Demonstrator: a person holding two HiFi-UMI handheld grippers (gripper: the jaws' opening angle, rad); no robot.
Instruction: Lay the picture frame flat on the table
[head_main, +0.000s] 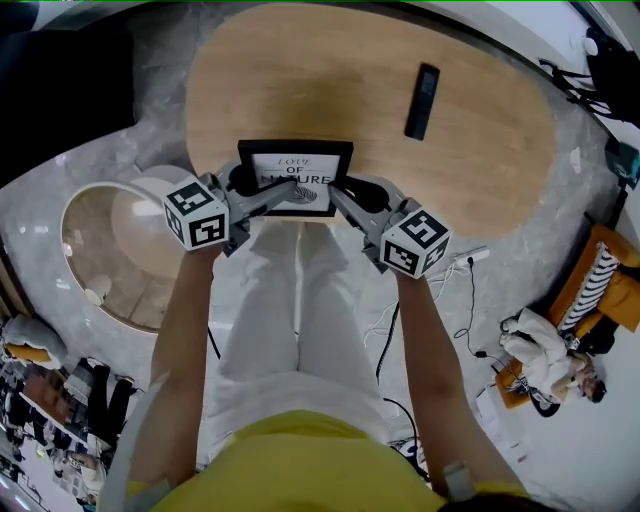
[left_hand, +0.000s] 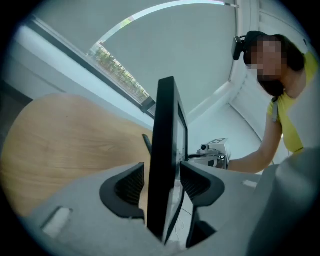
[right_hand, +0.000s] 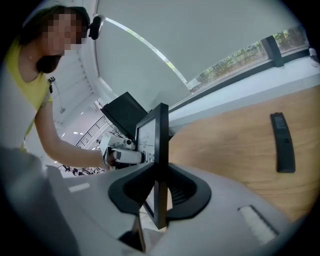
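Frame's place: The black rectangular picture frame with a white print (head_main: 296, 180) is standing close to upright at the near rim of the oval light-wood table (head_main: 330, 80). Its print is facing the person, and it is not yet lying flat.
Left tongs: The left gripper (left_hand: 163, 181) is straddling the frame's left edge with its jaws spread, and the pads are not squeezing it.
Right tongs: The right gripper (right_hand: 160, 182) is pinching the frame's right edge, both pads pressing on the black moulding.
Risk, one-sided hold: With only one side being clamped, the frame may swing about that pinch while tipping, and the free side could slap down on the wood.
Risk, the rim: The frame is standing so near the rim that, laid toward the person, it could overhang and slide off.
Risk, the stand: The black fold-out stand (right_hand: 124, 114) is sticking out behind. Left open underneath, it would keep the frame rocking.
Clear of it: The slim black remote control (head_main: 421, 101) is lying well apart, farther back.
Hidden: The grippers are covering the frame's bottom edge, so whether it is resting on the table cannot be told.
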